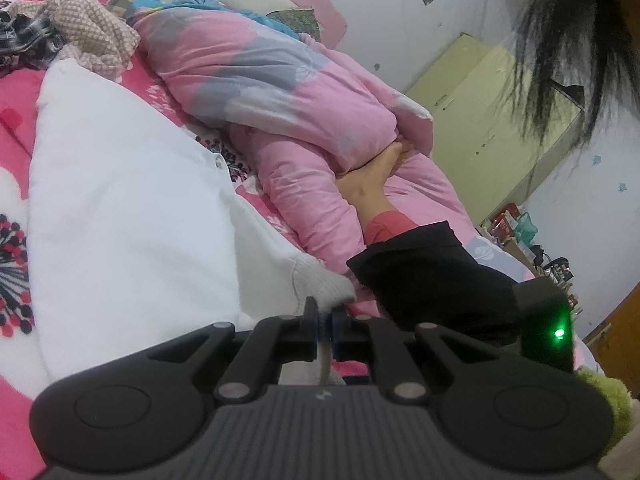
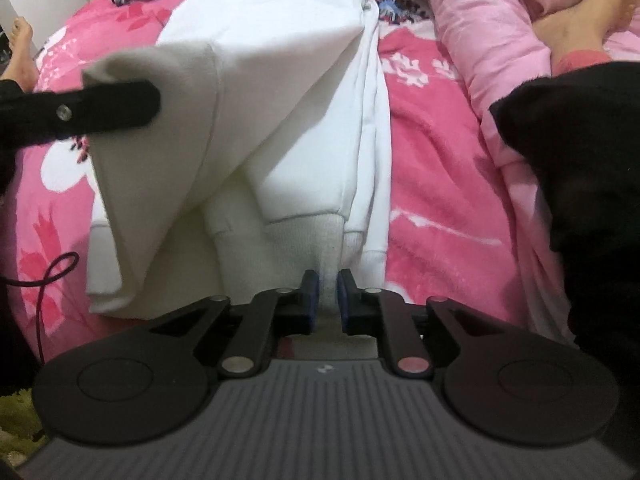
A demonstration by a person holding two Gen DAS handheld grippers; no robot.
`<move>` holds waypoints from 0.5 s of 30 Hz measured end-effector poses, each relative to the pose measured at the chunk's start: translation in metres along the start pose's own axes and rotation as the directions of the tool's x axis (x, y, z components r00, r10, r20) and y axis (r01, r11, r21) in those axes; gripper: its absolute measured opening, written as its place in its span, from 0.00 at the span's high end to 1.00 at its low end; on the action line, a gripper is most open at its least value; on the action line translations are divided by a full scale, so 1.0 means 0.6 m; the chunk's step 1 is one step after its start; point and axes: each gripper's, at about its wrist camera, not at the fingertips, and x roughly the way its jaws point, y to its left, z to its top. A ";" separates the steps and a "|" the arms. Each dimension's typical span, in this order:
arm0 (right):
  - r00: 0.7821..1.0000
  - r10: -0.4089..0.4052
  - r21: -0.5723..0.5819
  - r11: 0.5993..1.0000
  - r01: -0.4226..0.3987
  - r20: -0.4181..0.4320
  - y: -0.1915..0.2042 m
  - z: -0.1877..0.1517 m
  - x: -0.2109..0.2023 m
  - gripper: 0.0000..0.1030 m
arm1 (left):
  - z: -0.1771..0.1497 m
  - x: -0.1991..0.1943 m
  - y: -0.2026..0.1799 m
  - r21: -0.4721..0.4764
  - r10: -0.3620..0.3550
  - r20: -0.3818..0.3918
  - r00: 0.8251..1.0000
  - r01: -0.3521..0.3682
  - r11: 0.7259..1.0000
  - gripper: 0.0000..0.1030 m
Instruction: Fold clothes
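A white sweatshirt lies partly folded on a pink flowered bedspread; it also shows in the left wrist view. My right gripper is shut on its ribbed hem at the near edge. My left gripper is shut on a ribbed white cuff of the same garment. In the right wrist view the left gripper's black finger shows at the left, holding a lifted fold of the sweatshirt above the bed.
A rolled pink quilt lies across the bed, with a person's bare foot against it. A heap of checked and patterned clothes lies at the far left. A black sleeve is at the right. A red cord lies near the left edge.
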 end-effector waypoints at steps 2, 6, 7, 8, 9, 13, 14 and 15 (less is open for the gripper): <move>1.000 0.003 0.001 1.000 -0.003 0.018 0.001 0.002 -0.003 0.80 | 0.000 0.003 -0.002 -0.001 0.003 -0.001 1.000 -0.003 1.000 0.93; 0.999 0.048 0.068 0.996 -0.049 0.022 -0.010 0.008 0.004 0.79 | 0.001 0.006 -0.003 0.001 0.004 0.000 1.000 -0.004 1.000 0.93; 0.998 0.060 0.091 0.994 -0.062 0.026 -0.013 0.010 0.005 0.79 | 0.001 0.006 -0.003 0.001 0.003 0.000 1.000 -0.003 1.000 0.93; 0.997 0.063 0.104 0.992 -0.067 0.036 -0.016 0.011 0.005 0.79 | 0.000 0.006 -0.002 -0.001 0.003 -0.001 1.000 -0.003 1.000 0.93; 0.997 0.061 0.111 0.992 -0.066 0.048 -0.016 0.013 0.005 0.79 | 0.000 0.006 0.000 -0.004 0.003 -0.002 1.000 -0.003 1.000 0.93; 0.995 0.077 0.125 0.989 -0.084 0.056 -0.015 0.018 0.015 0.75 | -0.001 0.007 0.005 -0.018 0.003 -0.003 1.000 -0.003 1.000 0.93; 0.996 0.081 0.133 0.987 -0.085 0.032 -0.016 0.017 0.024 0.74 | -0.001 0.007 0.006 -0.018 0.003 -0.003 1.000 -0.003 1.000 0.93; 0.996 0.086 0.145 0.986 -0.085 0.002 -0.017 0.015 0.034 0.73 | -0.001 0.007 0.007 -0.018 0.004 -0.002 1.000 -0.004 1.000 0.93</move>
